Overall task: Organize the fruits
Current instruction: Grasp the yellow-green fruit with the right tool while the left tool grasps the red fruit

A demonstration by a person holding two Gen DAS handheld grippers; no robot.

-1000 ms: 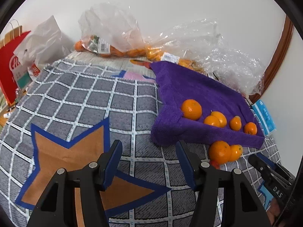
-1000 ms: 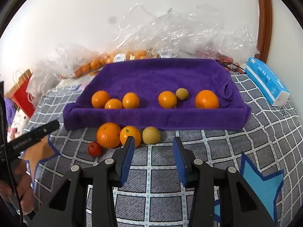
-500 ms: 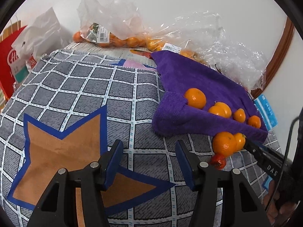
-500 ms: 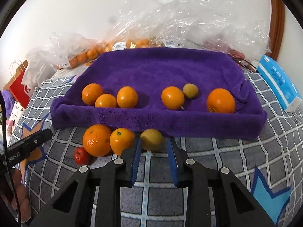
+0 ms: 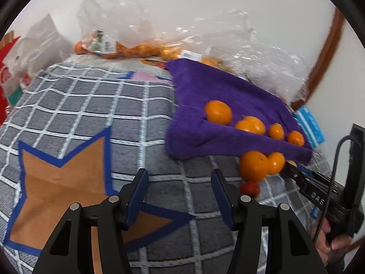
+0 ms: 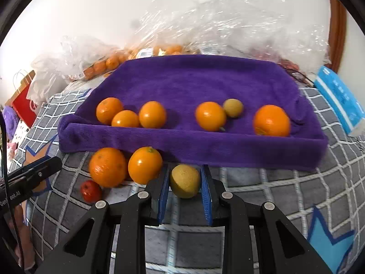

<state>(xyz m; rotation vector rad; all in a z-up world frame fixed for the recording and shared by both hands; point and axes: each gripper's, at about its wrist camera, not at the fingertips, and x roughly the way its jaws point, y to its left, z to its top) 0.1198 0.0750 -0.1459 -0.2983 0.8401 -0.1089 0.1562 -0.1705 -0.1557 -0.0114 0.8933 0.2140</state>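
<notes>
Right hand-held gripper clamped on yellow fruit, at towel's 6 o'clock edge, oranges at 9 o'clock. Left hand-held gripper half open, empty.

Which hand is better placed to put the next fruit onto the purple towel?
Right. The right gripper is already shut on the yellow-green fruit, just in front of the purple towel. The left gripper is open, holding nothing, over the checked blanket.

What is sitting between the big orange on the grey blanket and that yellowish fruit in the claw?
One smaller orange, touching the big orange and close beside the yellowish fruit that the right claw grips. The right wrist view shows it.
</notes>
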